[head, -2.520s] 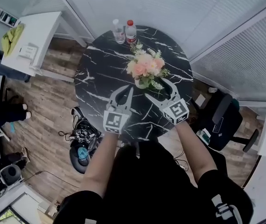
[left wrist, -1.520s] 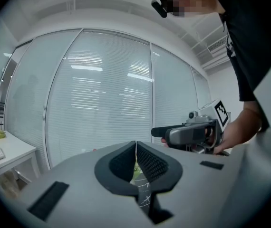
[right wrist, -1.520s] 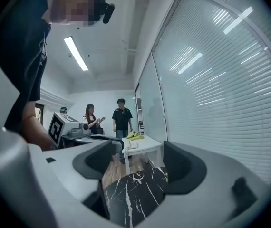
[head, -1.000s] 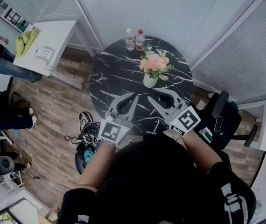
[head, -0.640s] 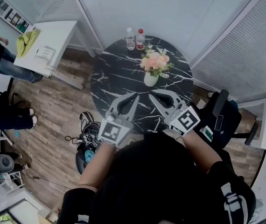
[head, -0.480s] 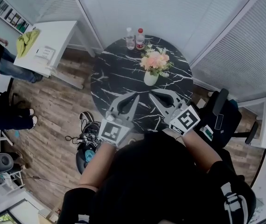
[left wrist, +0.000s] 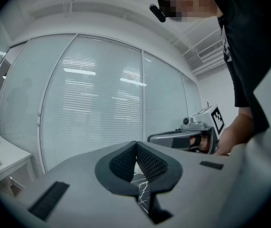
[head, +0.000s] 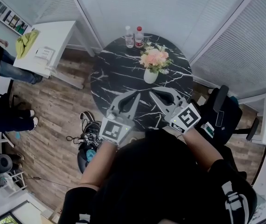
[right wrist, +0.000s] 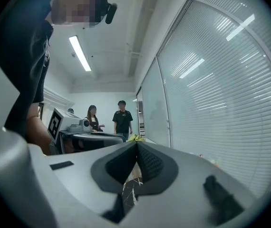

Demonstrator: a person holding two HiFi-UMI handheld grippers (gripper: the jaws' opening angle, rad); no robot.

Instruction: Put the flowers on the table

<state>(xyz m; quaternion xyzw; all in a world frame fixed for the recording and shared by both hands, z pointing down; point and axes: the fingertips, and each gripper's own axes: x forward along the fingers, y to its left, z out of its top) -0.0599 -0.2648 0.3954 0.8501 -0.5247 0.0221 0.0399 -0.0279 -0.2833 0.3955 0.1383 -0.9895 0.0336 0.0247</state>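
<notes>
Both claws are closed tight and hold nothing. The left claw (head: 134,95) and the right claw (head: 152,94) each have their jaws pressed tip to tip. Each claw's own view shows only a sliver of dark marbled tabletop below the meeting pads. They point level over the near part of the round black table (head: 109,80), side by side with a small gap between them.

The likeliest trouble from here looks to be a knock. The bunch is wide and full above a small base, so it is probably top-heavy. A forward push or a sideways sweep by the right claw could catch it and tip it over. If it fell away from the person, it could strike the two bottles (head: 134,36) standing near it at the far edge of the table and roll them off. Pulling the claws straight back toward the body seems the safer way out.

The flowers (head: 154,59) stand upright in a white vase (head: 150,76) on the table, beyond the tips of both claws and touching neither. They are nearer the right claw than the left, and well in from the table's rim. Judged from this, the placing appears done.
</notes>
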